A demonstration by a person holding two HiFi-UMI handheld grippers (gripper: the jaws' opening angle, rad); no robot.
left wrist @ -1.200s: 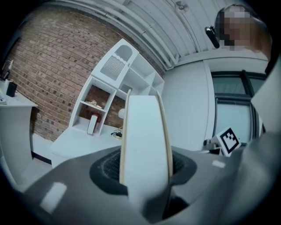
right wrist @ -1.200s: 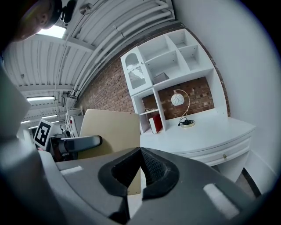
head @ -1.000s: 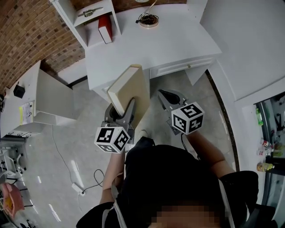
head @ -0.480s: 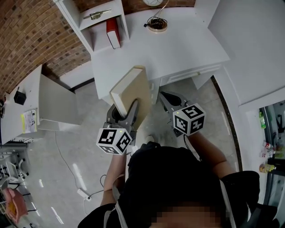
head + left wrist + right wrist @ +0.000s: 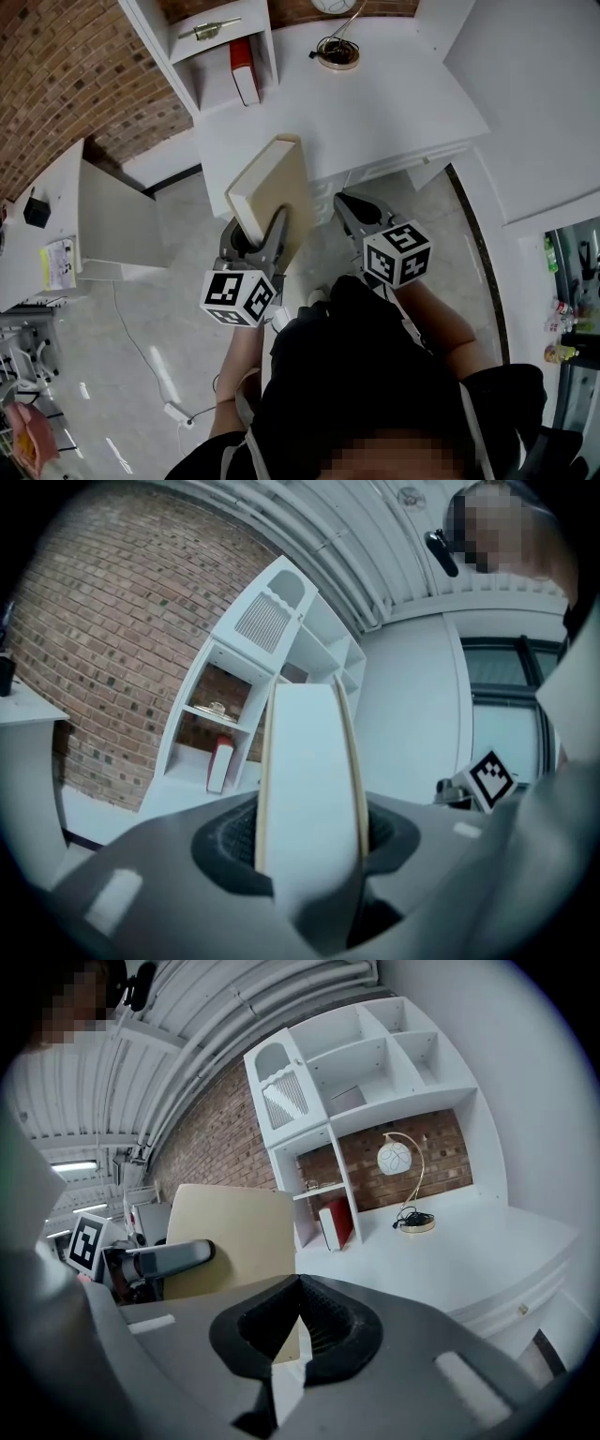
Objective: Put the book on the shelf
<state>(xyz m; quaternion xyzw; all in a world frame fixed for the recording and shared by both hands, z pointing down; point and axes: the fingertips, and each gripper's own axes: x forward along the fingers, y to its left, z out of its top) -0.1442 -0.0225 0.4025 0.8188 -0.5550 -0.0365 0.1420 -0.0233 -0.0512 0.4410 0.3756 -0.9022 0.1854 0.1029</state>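
- You're gripping the tan book (image 5: 275, 187) in your left gripper (image 5: 253, 236). The jaws are clamping its lower end, so it's sticking up tilted, with its top end showing against the front edge of the white desk (image 5: 384, 103).
- In the left gripper view, the book's sitting edge-on between the pads, with the pale pages facing the camera.
- Your right gripper (image 5: 300, 1290) is carrying nothing. Its jaws are pressing together at the tips, and it's hanging just beside the book without touching it.
- The shelf (image 5: 375, 1063) is sitting at the desk's back left, well apart from your book. A red book (image 5: 245, 73) is standing in a lower cubby, with a lamp (image 5: 394, 1158) nearby.
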